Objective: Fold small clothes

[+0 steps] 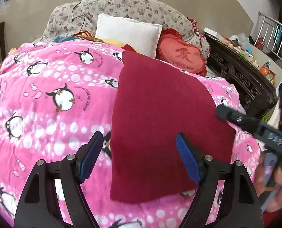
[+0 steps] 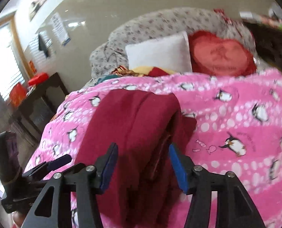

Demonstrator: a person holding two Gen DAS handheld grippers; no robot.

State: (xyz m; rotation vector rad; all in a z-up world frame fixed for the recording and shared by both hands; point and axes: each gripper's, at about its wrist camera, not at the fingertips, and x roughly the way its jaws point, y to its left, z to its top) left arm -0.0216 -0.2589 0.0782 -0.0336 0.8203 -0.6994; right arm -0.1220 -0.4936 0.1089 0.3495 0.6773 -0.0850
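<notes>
A dark red garment [image 1: 159, 117] lies folded flat in a long rectangle on the pink penguin blanket [image 1: 51, 98]. My left gripper [image 1: 139, 146] is open, hovering over the garment's near left edge, holding nothing. The right gripper's body [image 1: 254, 125] reaches in from the right, next to the garment's right edge. In the right wrist view the garment [image 2: 133, 121] shows its stacked folded layers, and my right gripper [image 2: 142, 155] is open with its blue pads [image 2: 177, 165] on either side of the near end, not clamped. The left gripper [image 2: 51, 163] shows at the lower left.
A white pillow [image 1: 129, 32], a red heart cushion [image 1: 180, 57] and a floral quilt [image 1: 133, 5] lie at the head of the bed. A dark carved headboard [image 1: 241, 76] runs along the right. A dark side table [image 2: 38, 98] stands left of the bed.
</notes>
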